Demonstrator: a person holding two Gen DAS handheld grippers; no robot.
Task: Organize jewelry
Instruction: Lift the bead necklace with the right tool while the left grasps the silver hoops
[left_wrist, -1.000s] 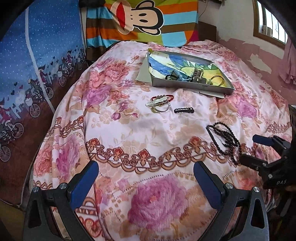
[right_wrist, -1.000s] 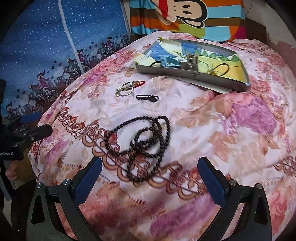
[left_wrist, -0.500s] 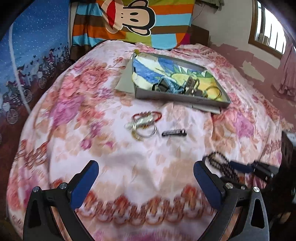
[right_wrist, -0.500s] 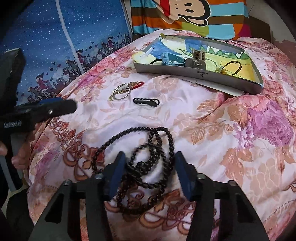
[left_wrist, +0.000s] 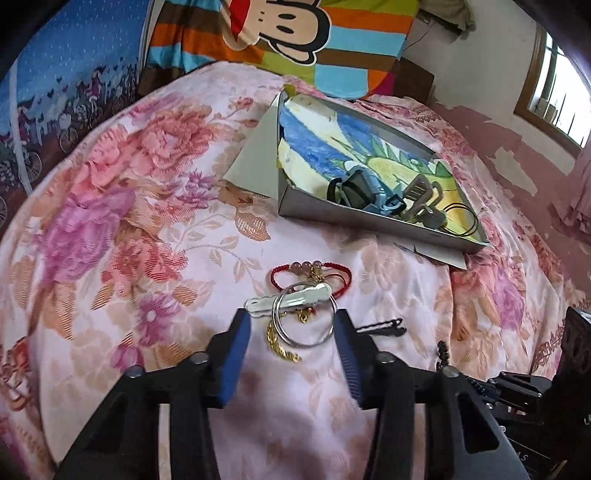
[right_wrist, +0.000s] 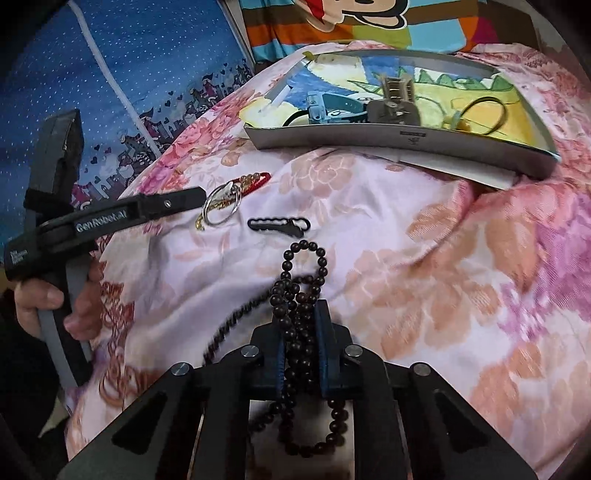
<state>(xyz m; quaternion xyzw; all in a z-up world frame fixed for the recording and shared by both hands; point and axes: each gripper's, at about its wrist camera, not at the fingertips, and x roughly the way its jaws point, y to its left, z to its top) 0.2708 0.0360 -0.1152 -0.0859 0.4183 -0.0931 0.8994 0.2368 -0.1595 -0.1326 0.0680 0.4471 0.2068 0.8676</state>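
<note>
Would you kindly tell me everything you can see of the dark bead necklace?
The dark bead necklace is a long string of small, round, glossy brown-black beads, wood-like in look. The right gripper is shut on a bunch of its strands. One loop reaches forward over the floral bedspread toward the black hair clip without touching it; other strands hang beneath the fingers, and one trails left, blurred.

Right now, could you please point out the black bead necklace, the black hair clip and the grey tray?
black bead necklace (right_wrist: 300, 295), right wrist view, strands between the pads
black hair clip (right_wrist: 277, 223), right wrist view, middle
grey tray (right_wrist: 388, 138), right wrist view, front wall
</note>
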